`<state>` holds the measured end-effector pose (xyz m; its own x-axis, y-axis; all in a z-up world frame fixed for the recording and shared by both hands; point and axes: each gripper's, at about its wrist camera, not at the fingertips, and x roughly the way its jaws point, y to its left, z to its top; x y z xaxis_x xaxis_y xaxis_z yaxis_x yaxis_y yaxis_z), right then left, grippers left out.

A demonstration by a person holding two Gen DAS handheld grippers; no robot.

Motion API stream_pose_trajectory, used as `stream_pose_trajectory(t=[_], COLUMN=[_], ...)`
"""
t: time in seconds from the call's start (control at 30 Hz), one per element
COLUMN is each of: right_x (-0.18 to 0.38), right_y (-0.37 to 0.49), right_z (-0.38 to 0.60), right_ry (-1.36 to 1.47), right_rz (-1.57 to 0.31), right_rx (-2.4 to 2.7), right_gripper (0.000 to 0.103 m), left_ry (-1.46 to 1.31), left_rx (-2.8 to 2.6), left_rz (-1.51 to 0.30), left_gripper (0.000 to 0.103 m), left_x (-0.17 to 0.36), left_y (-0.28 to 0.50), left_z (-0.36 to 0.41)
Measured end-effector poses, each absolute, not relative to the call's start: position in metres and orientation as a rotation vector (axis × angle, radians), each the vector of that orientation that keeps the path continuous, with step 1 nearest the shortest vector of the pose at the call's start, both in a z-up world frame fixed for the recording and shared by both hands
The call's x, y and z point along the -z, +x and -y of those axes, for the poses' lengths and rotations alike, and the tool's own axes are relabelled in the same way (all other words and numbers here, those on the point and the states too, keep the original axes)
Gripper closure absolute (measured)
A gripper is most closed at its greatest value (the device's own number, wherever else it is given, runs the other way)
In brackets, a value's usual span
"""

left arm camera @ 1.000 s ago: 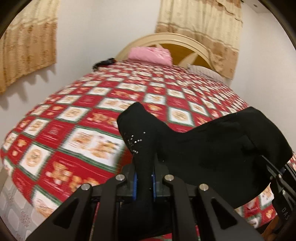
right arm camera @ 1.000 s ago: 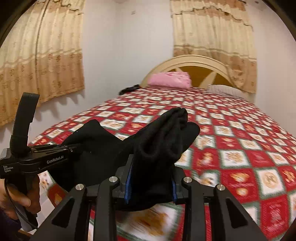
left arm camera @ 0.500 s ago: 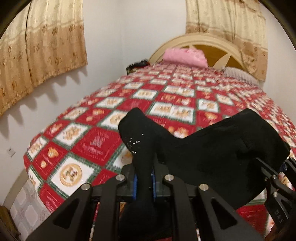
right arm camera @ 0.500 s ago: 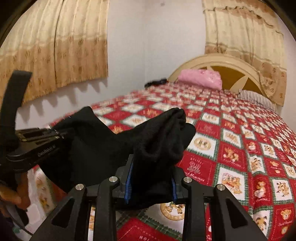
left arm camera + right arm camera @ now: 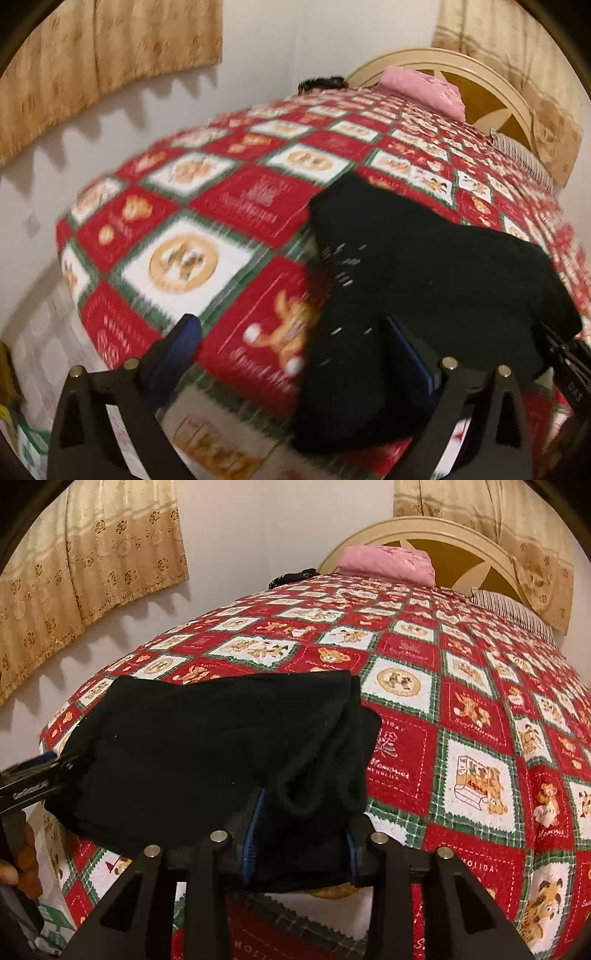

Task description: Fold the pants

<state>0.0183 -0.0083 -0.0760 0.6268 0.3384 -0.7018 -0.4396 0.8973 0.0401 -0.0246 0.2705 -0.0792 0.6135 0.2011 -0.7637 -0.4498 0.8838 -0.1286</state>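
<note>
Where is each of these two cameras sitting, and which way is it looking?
Left wrist: on the left gripper, facing down the bed; its jaws are opening beside the black pants.
Right wrist: on the right gripper, jaws opening around the pants; a hand shows.
Shared: pants, bed, pink pillow.

In the right wrist view, the red squares of the bedspread (image 5: pixel 461 686) carry white lettering: "Memories" with part of "HOLIDA" under it right of centre, "HOLIDA" again at the lower right, and "Memories" near the right edge. At the left edge, the left gripper (image 5: pixel 27 782) carries a white brand mark that looks like "GenRobot.AI", though it is blurred. In the left wrist view the bedspread's lettering is too smeared to read.
</note>
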Motion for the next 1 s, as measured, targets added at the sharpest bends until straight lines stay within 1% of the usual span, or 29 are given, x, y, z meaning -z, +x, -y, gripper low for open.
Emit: stream_pose_trajectory(t=[0.03,0.1,0.3,0.37,0.47,0.53,0.67,0.83,1.0], right_x=[0.077,0.078,0.071,0.061,0.042,0.031,0.03,0.058,0.068], right_y=[0.019,0.022,0.002,-0.012,-0.033,-0.04,-0.035,-0.02,-0.028], right_z=[0.011,0.018,0.043,0.048,0.04,0.033,0.007,0.004,0.004], right_ry=[-0.128,-0.092,0.022,0.014,-0.072,-0.1,-0.171,-0.158,-0.201], right_rz=[-0.78,-0.795,-0.767,-0.697,-0.557,-0.509,-0.543,-0.69,-0.703], right_rx=[-0.446,-0.461,-0.488,-0.451,-0.407,-0.429,-0.484,-0.484,-0.478], right_gripper=[0.052,0.049,0.048,0.048,0.048,0.052,0.052,0.051,0.051], left_ry=[-0.349,-0.377,-0.339,-0.3,-0.212,-0.175,-0.154,-0.069,-0.02], left_rx=[-0.376,-0.379,-0.399,-0.416,-0.427,-0.419,-0.381,-0.367,-0.363], left_rz=[-0.839,-0.854,-0.857,-0.838,-0.807,-0.786,-0.757,-0.716,-0.741], left_gripper=[0.001,0.001,0.001,0.001,0.001,0.001,0.001,0.001,0.001], left_x=[0.081,0.082,0.072,0.066,0.056,0.049,0.04,0.035,0.044], left_y=[-0.028,-0.038,-0.053,-0.051,-0.044,-0.04,-0.028,-0.017,-0.008], left_z=[-0.274,-0.278,-0.275,-0.271,-0.26,-0.252,-0.235,-0.211,-0.197])
